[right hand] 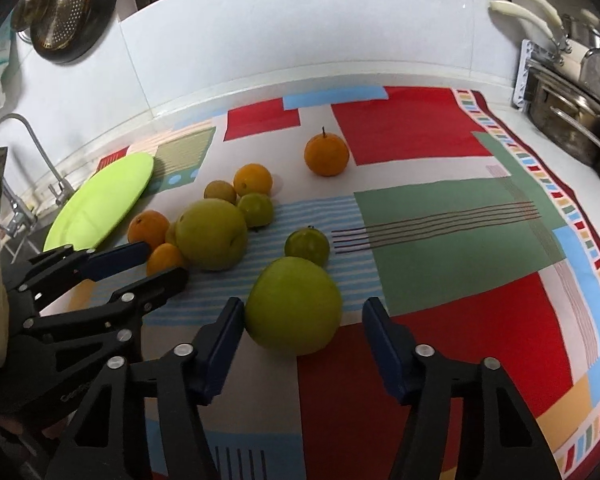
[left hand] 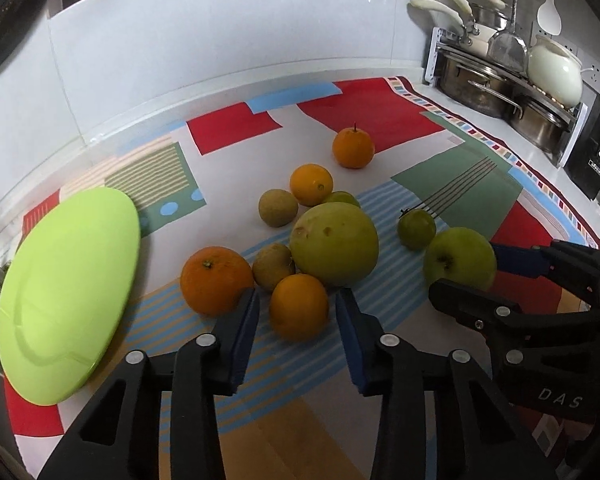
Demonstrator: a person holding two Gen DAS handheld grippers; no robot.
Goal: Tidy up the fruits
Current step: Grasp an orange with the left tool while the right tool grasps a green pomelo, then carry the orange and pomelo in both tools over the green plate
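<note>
- A patterned cloth (left hand: 380, 112) is spread over the white counter, and all the fruit is laid on it.
- A lime-green plate (left hand: 66, 292) is set at the cloth's left edge; nothing is held in it.
- A rack of steel pots (left hand: 496, 92) is seen at the far right, well apart from the fruit.
- The left gripper (left hand: 296, 312) is opened wide, a small orange (left hand: 299, 307) lying between its blue pads, untouched as far as can be told.
- The right gripper (right hand: 304, 322) is likewise spread wide around a green apple (right hand: 294, 306); its left pad is just beside the fruit, and contact cannot be judged.
- A large green fruit (left hand: 335, 244) is clustered with oranges and two brownish fruits.
- A lone stemmed orange (left hand: 353, 148) is placed farther back.
</note>
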